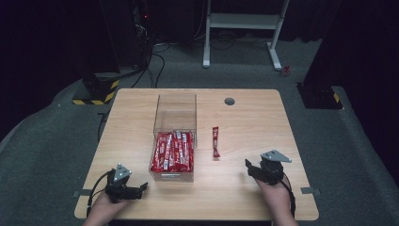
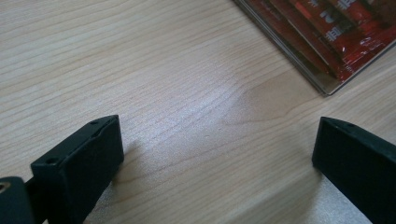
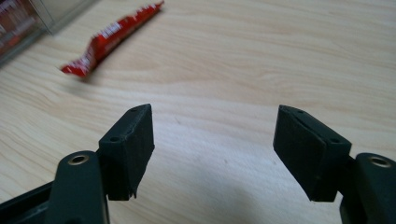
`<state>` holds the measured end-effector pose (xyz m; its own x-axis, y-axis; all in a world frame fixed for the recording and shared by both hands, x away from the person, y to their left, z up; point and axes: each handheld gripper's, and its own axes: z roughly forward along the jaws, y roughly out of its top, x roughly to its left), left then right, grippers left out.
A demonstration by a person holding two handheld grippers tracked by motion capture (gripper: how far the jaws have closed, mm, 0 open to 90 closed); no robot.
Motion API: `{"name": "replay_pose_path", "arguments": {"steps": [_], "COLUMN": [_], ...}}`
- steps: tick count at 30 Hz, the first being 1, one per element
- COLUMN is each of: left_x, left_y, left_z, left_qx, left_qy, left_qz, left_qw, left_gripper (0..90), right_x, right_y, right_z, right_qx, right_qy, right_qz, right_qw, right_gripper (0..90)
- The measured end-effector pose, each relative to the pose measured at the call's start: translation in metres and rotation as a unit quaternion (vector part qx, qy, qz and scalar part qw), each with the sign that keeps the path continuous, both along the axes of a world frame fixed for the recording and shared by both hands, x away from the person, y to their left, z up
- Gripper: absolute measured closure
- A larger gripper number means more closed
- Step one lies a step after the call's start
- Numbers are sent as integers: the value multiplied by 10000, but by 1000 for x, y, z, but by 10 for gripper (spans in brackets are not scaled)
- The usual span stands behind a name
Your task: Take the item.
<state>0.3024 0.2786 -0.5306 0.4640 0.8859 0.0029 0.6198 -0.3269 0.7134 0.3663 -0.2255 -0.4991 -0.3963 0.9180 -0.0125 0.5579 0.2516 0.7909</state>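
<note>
Here the red packet (image 3: 112, 37) lies ahead-left of the right claw (image 3: 215, 149) (jaws apart).

A grommet (image 1: 229, 101) sits near the desk's (image 1: 244, 188) far edge. Past the desk, a white frame (image 1: 242, 28) stands on grey floor (image 1: 37, 155); cables (image 1: 157, 61) trail at left.
</note>
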Motion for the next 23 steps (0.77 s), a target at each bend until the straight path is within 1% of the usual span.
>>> {"name": "replay_pose_path", "arguments": {"steps": [1, 3, 5, 6, 7, 8, 9, 10, 11, 13, 15, 16, 23], "left_x": [0, 0, 0, 0, 0, 0, 0, 0, 0, 0, 0, 0, 0], "left_y": [0, 0, 0, 0, 0, 0, 0, 0, 0, 0, 0, 0, 0], "left_z": [0, 0, 0, 0, 0, 0, 0, 0, 0, 0, 0, 0, 0], "left_qx": [-10, -13, -11, -12, -12, -12, -2, -2, -9, -17, -18, -17, -14], "left_qy": [3, 9, 5, 5, 5, 5, 4, 4, 0, 4, 3, 2, 3], "left_qz": [2, 7, 3, 3, 3, 4, 3, 3, 5, 8, 8, 8, 8], "left_qw": [10000, 10000, 10000, 10000, 10000, 10000, 10000, 10000, 10000, 10000, 10000, 10000, 10000], "left_gripper": [24, 24, 24, 24, 24, 24, 24, 24, 24, 24, 24, 24, 24], "right_x": [-1, -2, -3, -3, -3, -3, -3, -3, -2, -1, 1, 3, 3], "right_y": [-1, -4, -5, -7, -7, -8, -8, -8, -9, -9, -10, -12, -11], "right_z": [-3, -8, -10, -15, -15, -18, -22, -22, -24, -25, -25, -25, -25], "right_qx": [-16, -128, -158, -228, -228, -267, -364, -364, -417, -396, -347, -278, -259], "right_qy": [48, 58, 98, 230, 230, 290, 380, 380, 411, 438, 510, 589, 616], "right_qz": [-43, -42, -73, -95, -95, -88, -143, -143, -129, -167, -200, -228, -319], "right_qw": [10000, 9999, 9998, 9994, 9994, 9992, 9985, 9985, 9982, 9981, 9979, 9976, 9973], "right_gripper": [276, 263, 257, 229, 229, 217, 202, 202, 172, 159, 139, 121, 119]}}
